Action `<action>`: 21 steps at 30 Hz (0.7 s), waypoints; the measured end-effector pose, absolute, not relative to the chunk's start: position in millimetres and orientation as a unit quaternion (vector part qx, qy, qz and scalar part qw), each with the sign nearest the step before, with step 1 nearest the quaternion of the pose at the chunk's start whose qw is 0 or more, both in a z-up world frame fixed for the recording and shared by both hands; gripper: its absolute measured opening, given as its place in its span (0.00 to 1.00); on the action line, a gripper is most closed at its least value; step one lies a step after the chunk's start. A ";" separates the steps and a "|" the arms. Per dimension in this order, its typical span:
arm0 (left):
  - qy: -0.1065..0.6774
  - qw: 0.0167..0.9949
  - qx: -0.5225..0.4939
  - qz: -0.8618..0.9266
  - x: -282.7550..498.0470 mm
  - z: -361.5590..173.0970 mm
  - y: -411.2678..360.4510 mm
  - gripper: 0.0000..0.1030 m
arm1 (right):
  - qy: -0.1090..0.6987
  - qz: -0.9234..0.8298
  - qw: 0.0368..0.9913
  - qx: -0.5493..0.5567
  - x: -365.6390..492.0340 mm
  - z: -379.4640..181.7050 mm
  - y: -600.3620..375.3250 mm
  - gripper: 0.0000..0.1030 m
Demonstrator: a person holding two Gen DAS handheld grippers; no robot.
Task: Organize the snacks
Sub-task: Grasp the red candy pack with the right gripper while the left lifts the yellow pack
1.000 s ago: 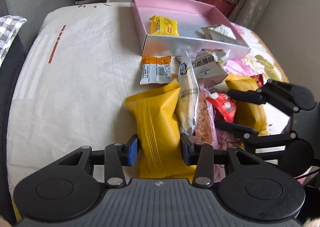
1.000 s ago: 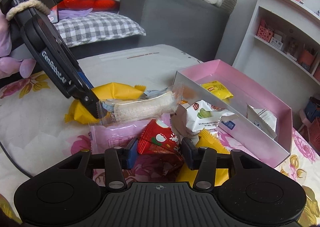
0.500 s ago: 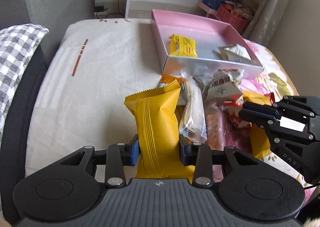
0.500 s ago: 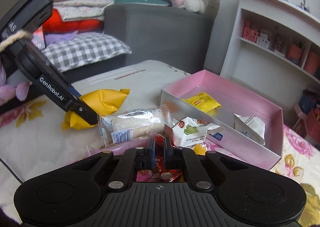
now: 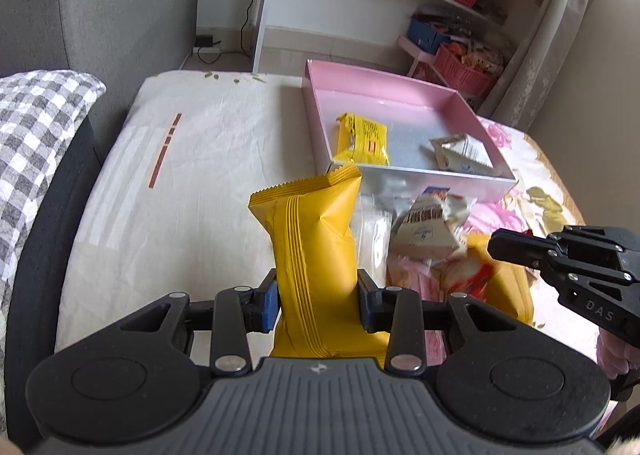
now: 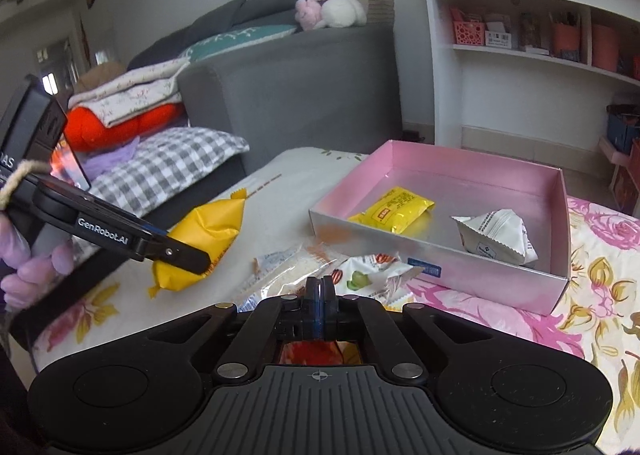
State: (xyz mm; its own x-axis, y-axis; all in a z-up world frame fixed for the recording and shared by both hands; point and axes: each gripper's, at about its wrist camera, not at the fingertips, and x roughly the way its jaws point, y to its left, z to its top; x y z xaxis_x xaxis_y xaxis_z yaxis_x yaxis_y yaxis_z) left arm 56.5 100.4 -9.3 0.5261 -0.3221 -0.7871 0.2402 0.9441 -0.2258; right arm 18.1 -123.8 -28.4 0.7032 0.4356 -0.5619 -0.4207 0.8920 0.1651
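My left gripper (image 5: 316,301) is shut on a large yellow snack bag (image 5: 314,247) and holds it upright above the bed; the bag also shows in the right wrist view (image 6: 204,243). My right gripper (image 6: 320,295) is shut on a red snack packet (image 6: 310,353), mostly hidden under the fingers, and shows in the left wrist view (image 5: 520,247) too. The pink box (image 5: 400,95) holds a small yellow packet (image 5: 362,139) and a white packet (image 5: 460,153). A white packet with a green print (image 6: 364,273) and a clear wrapped bar (image 6: 288,275) lie before the box.
A grey sofa with a checked pillow (image 5: 36,143) stands to the left. A white shelf unit (image 6: 540,55) stands behind the box. A floral cloth (image 6: 580,295) covers the near right of the bed. Another yellow bag (image 5: 508,287) lies under the right gripper.
Both grippers have risen. The left lifted the yellow bag clear of the pile. The right closed fully on the red packet and lifted it.
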 end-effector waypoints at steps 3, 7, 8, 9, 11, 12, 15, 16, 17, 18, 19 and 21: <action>0.457 0.873 -0.049 -0.162 58.7 -7.8 98.6 0.33 | 0.304 0.235 0.923 0.023 18.0 -24.0 -125.4 0.00; 0.459 0.871 -0.048 -0.169 59.1 -8.1 94.1 0.33 | 0.326 0.239 0.915 -0.002 18.9 -22.1 -120.8 0.03; 0.461 0.869 -0.045 -0.172 58.9 -9.2 92.4 0.33 | 0.343 0.250 0.905 -0.005 19.6 -23.7 -119.2 0.09; 0.465 0.867 -0.042 -0.175 58.6 -10.7 90.7 0.33 | 0.357 0.261 0.897 -0.013 19.3 -26.0 -117.5 0.11; 0.472 0.862 -0.038 -0.180 57.8 -14.0 87.7 0.33 | 0.371 0.272 0.887 -0.047 14.8 -33.2 -110.7 0.24; 0.476 0.860 -0.035 -0.181 57.4 -15.7 86.9 0.33 | 0.372 0.274 0.884 -0.067 11.7 -36.5 -107.2 0.36; 0.480 0.858 -0.029 -0.182 56.6 -17.8 85.2 0.33 | 0.383 0.289 0.871 -0.106 5.7 -45.2 -97.6 0.50; 0.481 0.857 -0.029 -0.182 56.5 -17.8 85.0 0.33 | 0.386 0.289 0.868 -0.123 3.7 -47.9 -93.2 0.50; 0.481 0.857 -0.028 -0.182 56.4 -17.9 84.7 0.33 | 0.386 0.287 0.866 -0.138 2.4 -50.2 -89.0 0.50; 0.482 0.857 -0.028 -0.182 56.4 -18.0 84.2 0.33 | 0.385 0.283 0.865 -0.152 1.8 -52.9 -85.1 0.50; 0.482 0.856 -0.027 -0.182 56.5 -18.2 83.6 0.33 | 0.385 0.277 0.864 -0.166 2.0 -56.5 -81.5 0.50; 0.484 0.855 -0.025 -0.183 56.4 -19.1 82.4 0.33 | 0.388 0.264 0.862 -0.190 3.7 -65.0 -75.7 0.50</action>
